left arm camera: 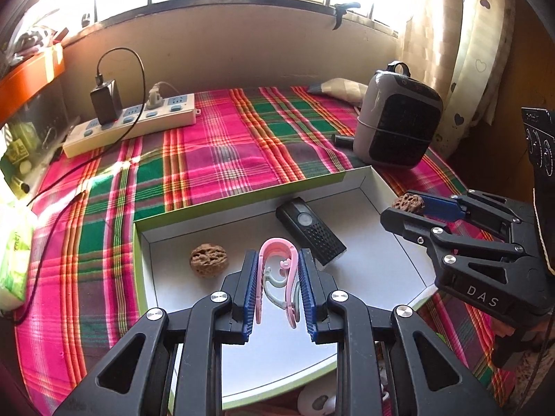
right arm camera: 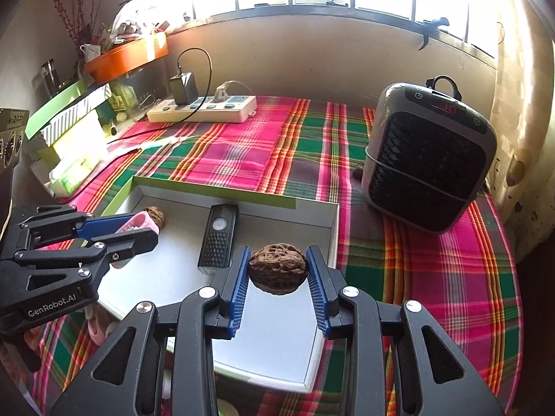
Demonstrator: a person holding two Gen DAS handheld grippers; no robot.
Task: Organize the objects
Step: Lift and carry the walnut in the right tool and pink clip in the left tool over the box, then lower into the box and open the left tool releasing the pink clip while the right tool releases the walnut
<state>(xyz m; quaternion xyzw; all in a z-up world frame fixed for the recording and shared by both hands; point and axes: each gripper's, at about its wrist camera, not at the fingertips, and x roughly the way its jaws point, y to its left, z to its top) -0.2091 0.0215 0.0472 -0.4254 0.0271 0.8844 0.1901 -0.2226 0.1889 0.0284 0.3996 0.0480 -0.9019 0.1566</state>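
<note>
We lose the near edge of the white tray [left arm camera: 374, 204] behind the left gripper [left arm camera: 277, 287]. Below it, a pale object [left arm camera: 317, 402] shows only in part; we cannot identify it. The heater's [right arm camera: 430, 159] red display [right arm camera: 445, 106] is too blurred to read. Window glare washes out the shelf clutter [right arm camera: 135, 17].
</note>
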